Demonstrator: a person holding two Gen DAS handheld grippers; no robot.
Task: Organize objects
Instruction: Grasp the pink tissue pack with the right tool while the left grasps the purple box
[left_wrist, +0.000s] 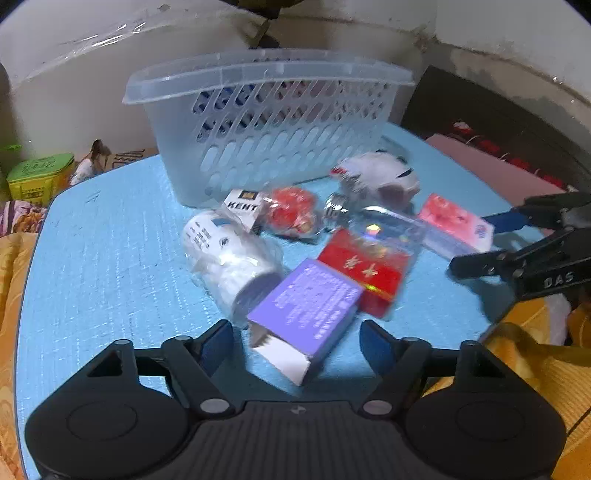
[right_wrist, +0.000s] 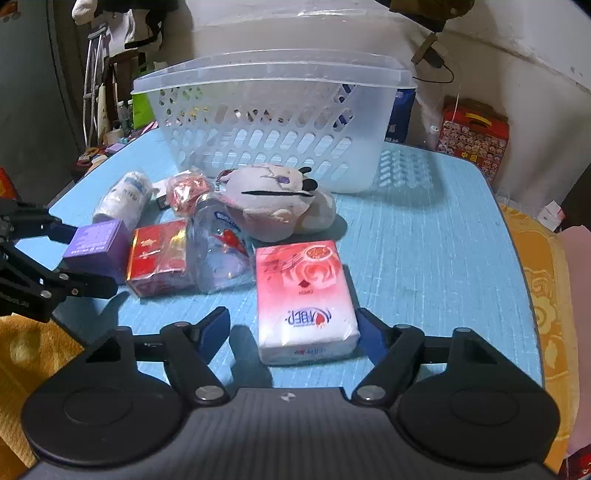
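A clear plastic basket (left_wrist: 258, 122) (right_wrist: 273, 122) stands at the back of the blue table (left_wrist: 103, 258) (right_wrist: 424, 240). In front of it lies a heap: a purple box (left_wrist: 306, 314) (right_wrist: 96, 245), a red box (left_wrist: 364, 271) (right_wrist: 159, 254), a white bottle (left_wrist: 229, 258) (right_wrist: 123, 199), a KENT pack (left_wrist: 242, 208), a red wrapped packet (left_wrist: 293, 212) (right_wrist: 186, 192), a clear pouch (left_wrist: 388, 229) (right_wrist: 218, 247), a plush toy (left_wrist: 376, 179) (right_wrist: 277, 201) and a pink tissue pack (left_wrist: 456, 225) (right_wrist: 306, 299). My left gripper (left_wrist: 297, 341) is open around the purple box's near end. My right gripper (right_wrist: 293, 330) is open around the tissue pack's near end.
Orange patterned bedding (left_wrist: 11, 280) (right_wrist: 546, 306) surrounds the table. A green tin (left_wrist: 38, 177) sits beyond the left edge. A red patterned box (right_wrist: 474, 136) stands beyond the back right corner. A wall rises behind the basket.
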